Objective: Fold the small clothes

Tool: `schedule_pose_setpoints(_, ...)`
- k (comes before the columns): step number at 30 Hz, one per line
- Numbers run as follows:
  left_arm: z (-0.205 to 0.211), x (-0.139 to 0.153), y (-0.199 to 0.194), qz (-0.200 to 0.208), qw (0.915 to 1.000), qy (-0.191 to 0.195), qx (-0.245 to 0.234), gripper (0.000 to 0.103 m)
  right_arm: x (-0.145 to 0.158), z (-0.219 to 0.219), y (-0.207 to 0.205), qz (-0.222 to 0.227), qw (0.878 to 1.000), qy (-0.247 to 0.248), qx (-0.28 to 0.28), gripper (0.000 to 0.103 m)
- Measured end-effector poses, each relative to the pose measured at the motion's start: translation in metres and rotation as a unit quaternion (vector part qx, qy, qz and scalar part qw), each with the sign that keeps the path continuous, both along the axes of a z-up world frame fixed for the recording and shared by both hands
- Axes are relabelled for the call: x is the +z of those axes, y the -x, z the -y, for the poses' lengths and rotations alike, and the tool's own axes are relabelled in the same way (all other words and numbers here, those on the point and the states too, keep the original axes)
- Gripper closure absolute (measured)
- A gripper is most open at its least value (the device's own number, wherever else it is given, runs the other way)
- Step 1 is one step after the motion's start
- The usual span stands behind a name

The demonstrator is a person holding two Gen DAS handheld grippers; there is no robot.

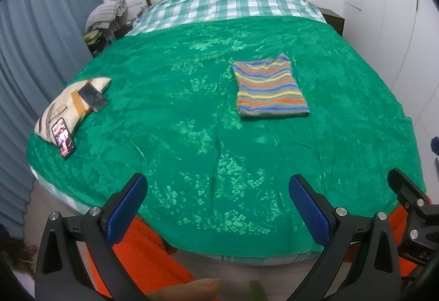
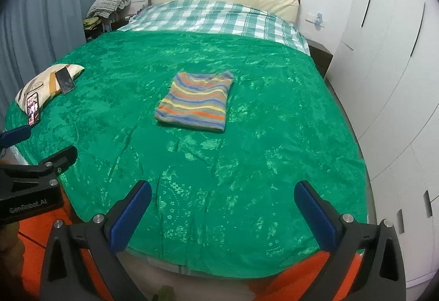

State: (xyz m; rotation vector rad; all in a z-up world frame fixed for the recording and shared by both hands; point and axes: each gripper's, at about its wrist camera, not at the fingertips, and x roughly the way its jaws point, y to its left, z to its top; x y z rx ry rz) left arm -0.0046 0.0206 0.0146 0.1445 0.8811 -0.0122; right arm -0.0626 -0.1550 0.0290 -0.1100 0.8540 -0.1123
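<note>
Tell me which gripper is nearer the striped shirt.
Hard to call; maybe the right gripper. Both hang open over the bed's near edge, well short of the folded striped shirt. The shirt lies ahead-right of the left gripper, slightly ahead-left of the right.

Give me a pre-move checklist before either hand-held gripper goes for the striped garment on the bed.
1. Left hand-held gripper open and holding nothing: ok.
2. Right hand-held gripper open and holding nothing: ok.
3. Multicoloured striped knit garment lying flat on the green patterned bedspread, apart from both grippers: ok.
4. Garment already a neat rectangle with no sleeve sticking out: ok; whether further folds are needed: cannot tell.
5. Bedspread between grippers and garment free of objects: ok, only light wrinkles.
6. Two smartphones, one lit and one dark, leaning on the cream patterned pillow well to the garment's left: ok.
</note>
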Motion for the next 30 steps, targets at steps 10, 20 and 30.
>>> schedule_pose_setpoints(10, -0.002, 0.016, 0.004, 0.028, 0.9996, 0.007, -0.005, 0.000, 0.035, 0.002, -0.002, 0.034, 0.999, -0.023, 0.020, 0.001)
schedule_pose_setpoints(20, -0.005, 0.015, 0.005, 0.031, 0.9993, 0.017, -0.009, 0.000, 0.017, 0.003, -0.002, 0.011, 0.999, -0.027, 0.015, 0.001)
schedule_pose_setpoints(30, 0.002, 0.018, 0.007, 0.040, 0.9992, 0.005, -0.006, 0.000, 0.018, 0.005, -0.002, 0.015, 0.999, -0.033, 0.012, 0.001)
